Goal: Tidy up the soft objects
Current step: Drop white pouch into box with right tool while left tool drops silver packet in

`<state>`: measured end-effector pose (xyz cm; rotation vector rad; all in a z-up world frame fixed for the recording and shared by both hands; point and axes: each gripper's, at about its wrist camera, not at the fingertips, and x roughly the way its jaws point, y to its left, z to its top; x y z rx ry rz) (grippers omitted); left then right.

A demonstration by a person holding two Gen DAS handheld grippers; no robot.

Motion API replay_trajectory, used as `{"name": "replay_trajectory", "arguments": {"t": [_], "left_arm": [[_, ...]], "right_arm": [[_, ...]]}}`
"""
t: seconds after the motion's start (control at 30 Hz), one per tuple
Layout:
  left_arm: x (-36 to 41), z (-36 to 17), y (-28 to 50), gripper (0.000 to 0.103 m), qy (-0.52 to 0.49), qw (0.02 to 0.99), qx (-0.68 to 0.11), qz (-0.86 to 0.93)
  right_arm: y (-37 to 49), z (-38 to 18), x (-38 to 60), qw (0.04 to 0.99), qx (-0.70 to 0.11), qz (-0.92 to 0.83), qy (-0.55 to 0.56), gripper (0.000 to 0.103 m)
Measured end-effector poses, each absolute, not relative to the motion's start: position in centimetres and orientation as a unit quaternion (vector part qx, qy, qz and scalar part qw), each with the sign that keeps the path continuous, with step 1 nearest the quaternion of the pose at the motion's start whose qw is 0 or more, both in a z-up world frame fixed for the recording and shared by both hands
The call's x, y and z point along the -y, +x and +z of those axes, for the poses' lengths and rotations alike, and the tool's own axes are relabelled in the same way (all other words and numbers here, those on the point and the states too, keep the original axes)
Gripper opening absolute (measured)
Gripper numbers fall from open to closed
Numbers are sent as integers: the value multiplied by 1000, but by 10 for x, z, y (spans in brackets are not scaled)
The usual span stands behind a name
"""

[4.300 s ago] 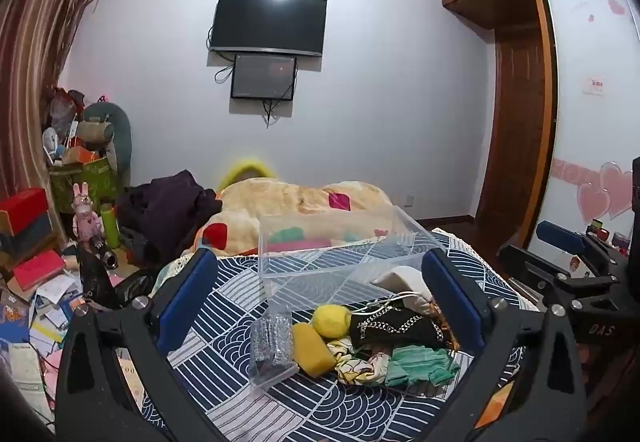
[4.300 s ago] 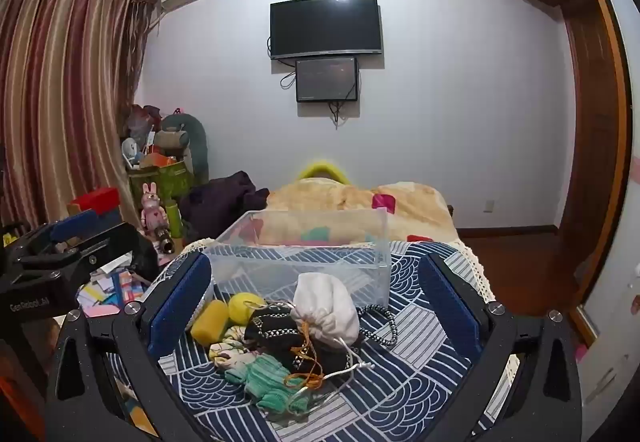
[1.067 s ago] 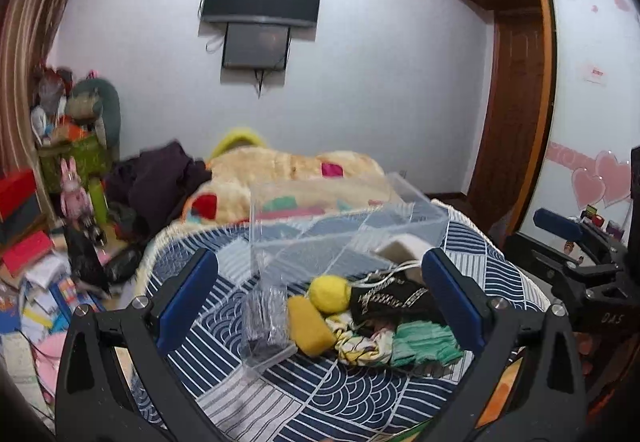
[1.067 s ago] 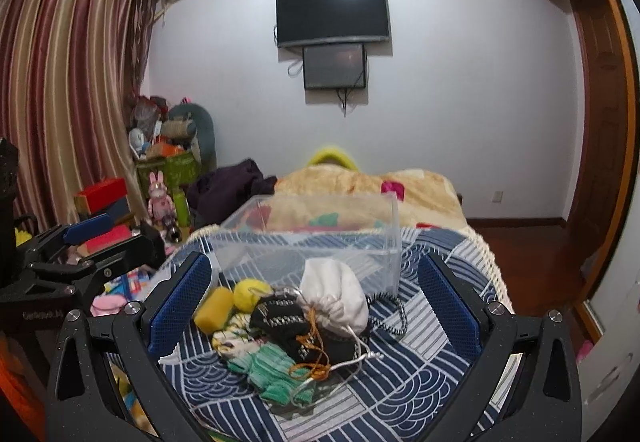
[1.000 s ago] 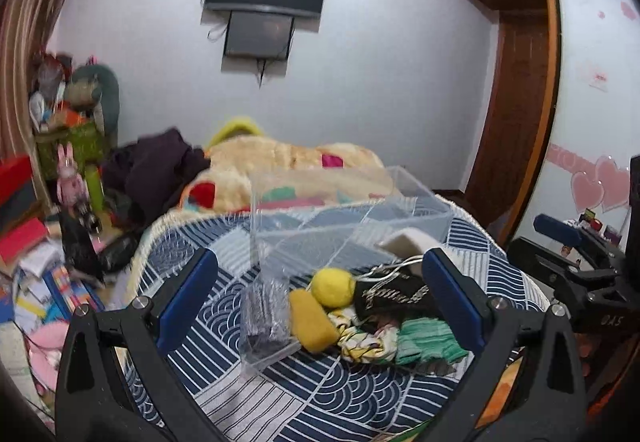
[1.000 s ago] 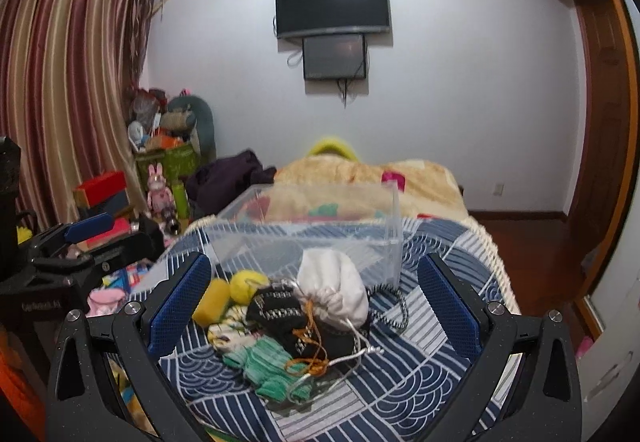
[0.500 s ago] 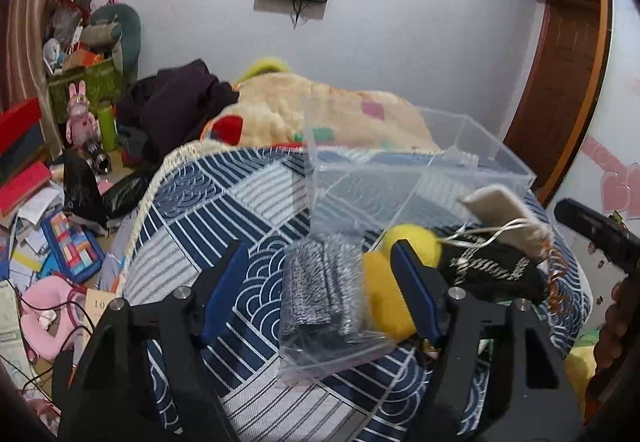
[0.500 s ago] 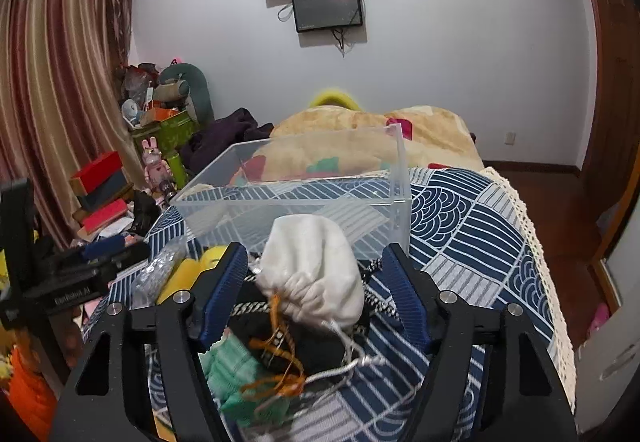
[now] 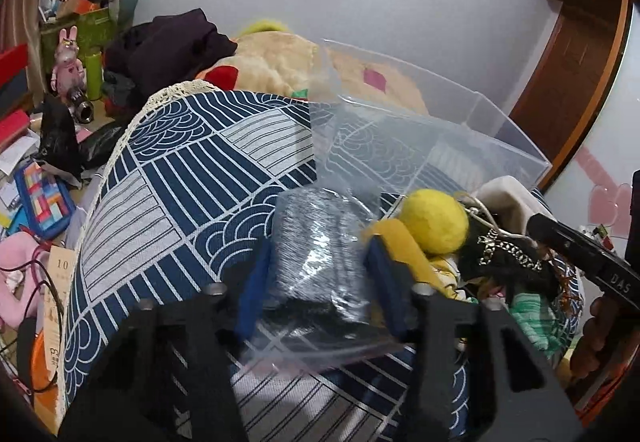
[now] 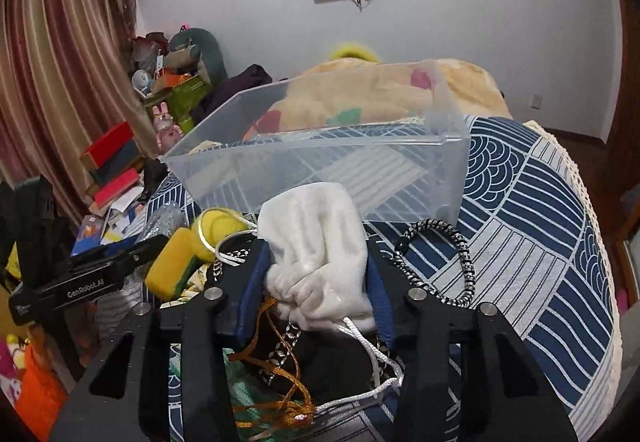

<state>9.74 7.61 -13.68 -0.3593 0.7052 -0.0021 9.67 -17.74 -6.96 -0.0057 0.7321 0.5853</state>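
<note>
My left gripper (image 9: 318, 256) is shut on a clear plastic bag with grey fabric (image 9: 316, 242) on the blue patterned bedspread. My right gripper (image 10: 318, 262) is shut on a white drawstring pouch (image 10: 316, 242). A clear plastic bin (image 9: 432, 146) stands empty just beyond both; it also shows in the right wrist view (image 10: 320, 170). Beside the bag lie a yellow ball (image 9: 434, 216), a yellow sponge (image 10: 170, 266), a black chain-trimmed item (image 9: 504, 262) and green cloth (image 9: 532, 322). A black-and-white cord (image 10: 448, 258) lies right of the pouch.
A beige blanket (image 10: 380, 90) and dark clothes (image 9: 168, 46) lie behind the bin. Clutter fills the floor at left: books (image 10: 112, 162), a pink bunny toy (image 9: 68, 58), a colourful pouch (image 9: 42, 202). The bedspread (image 10: 540, 222) reaches its lace edge on the right.
Both grippers moved forward and down onto the pile and closed: the left on the plastic bag of grey fabric, the right on the white pouch.
</note>
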Motion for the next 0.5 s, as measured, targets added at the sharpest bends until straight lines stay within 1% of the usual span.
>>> {"name": "replay_trajectory", "arguments": {"t": [0.03,0.1,0.17,0.5], "left_arm": [[-76,-137,97,35,-173,923,-343,0],[-76,-136,96,32,-172,923,-343,2],[-76,-133,93,29,-171,924,-341,7],[-70,-88,72,28,-138,949,-285,12]], "right_arm": [[94,-68,179,894,-350,281,-2,36],[94,-65,183,895,-345,282,2,28],[93,-62,185,898,-338,281,7,27],[82,-30,202,918,-292,267,29,25]]}}
